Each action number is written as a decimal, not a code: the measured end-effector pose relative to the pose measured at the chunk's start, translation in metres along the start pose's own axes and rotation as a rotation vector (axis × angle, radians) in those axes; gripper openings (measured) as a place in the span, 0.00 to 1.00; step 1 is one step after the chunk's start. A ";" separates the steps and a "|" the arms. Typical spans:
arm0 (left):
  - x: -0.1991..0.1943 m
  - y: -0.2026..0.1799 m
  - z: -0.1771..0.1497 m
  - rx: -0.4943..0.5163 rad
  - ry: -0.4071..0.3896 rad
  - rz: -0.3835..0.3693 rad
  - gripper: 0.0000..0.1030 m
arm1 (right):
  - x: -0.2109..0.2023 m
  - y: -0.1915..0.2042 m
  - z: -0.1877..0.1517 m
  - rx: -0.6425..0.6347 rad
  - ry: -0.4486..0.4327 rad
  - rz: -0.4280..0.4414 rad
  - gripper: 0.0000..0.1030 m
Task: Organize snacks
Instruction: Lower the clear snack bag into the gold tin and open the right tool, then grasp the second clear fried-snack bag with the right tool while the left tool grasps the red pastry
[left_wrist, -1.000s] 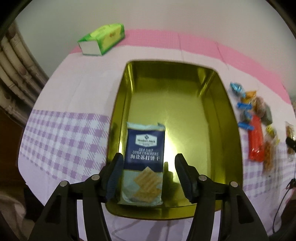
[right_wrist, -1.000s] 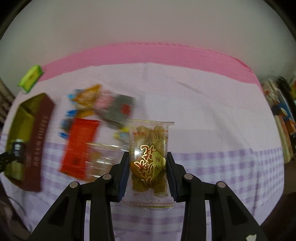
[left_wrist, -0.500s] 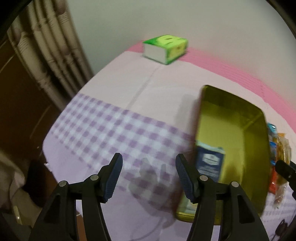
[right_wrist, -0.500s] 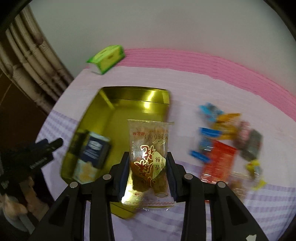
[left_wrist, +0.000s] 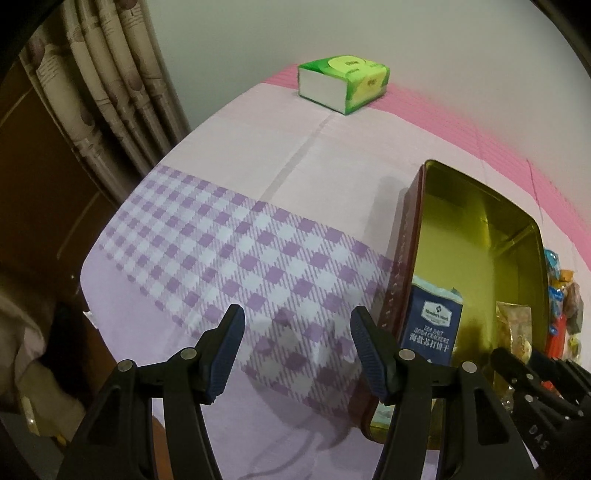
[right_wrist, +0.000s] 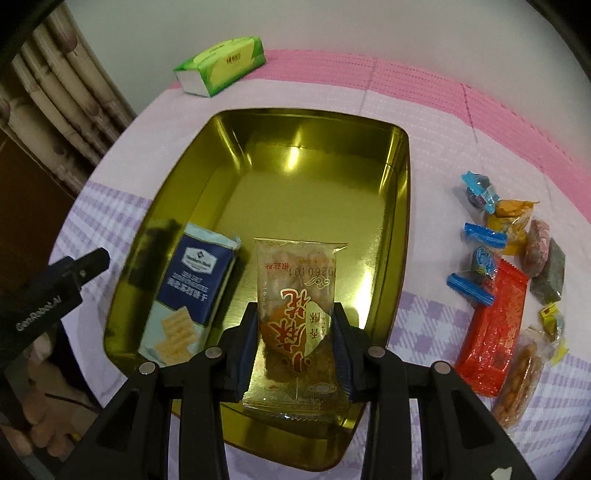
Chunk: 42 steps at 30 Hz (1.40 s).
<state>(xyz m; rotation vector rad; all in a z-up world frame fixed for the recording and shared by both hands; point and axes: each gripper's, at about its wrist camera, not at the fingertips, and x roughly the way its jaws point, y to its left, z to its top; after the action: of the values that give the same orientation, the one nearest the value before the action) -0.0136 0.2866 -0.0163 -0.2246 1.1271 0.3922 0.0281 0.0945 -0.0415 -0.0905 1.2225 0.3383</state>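
Step in hand: placing. Right gripper (right_wrist: 295, 347), jaws clamped on clear snack packet (right_wrist: 299, 295), over gold tin (right_wrist: 400, 236) beside cracker pack (right_wrist: 192, 288). Left gripper (left_wrist: 297, 354) jaws wide, empty, over the counter. Next: lower, release; loose snacks (right_wrist: 495, 295) remain outside.

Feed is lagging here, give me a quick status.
Left gripper open, off tin. Right gripper shut on snack pack over gold tin. Crackers already inside.

The right hand-held gripper (right_wrist: 295, 332) is clamped tight around something, while the left hand-held gripper (left_wrist: 297, 350) gapes wide.
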 end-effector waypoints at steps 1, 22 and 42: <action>0.000 -0.001 -0.001 0.004 0.001 -0.003 0.59 | 0.001 -0.001 0.001 0.002 0.004 -0.004 0.33; 0.000 -0.002 -0.001 -0.001 0.008 -0.010 0.60 | 0.005 0.003 -0.001 -0.043 -0.015 -0.058 0.38; -0.007 -0.008 -0.002 0.018 -0.026 -0.015 0.60 | -0.051 -0.071 0.010 0.068 -0.163 -0.041 0.45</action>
<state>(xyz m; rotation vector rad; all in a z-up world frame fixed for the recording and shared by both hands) -0.0147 0.2766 -0.0111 -0.2112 1.1029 0.3706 0.0429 0.0195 0.0013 -0.0282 1.0685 0.2631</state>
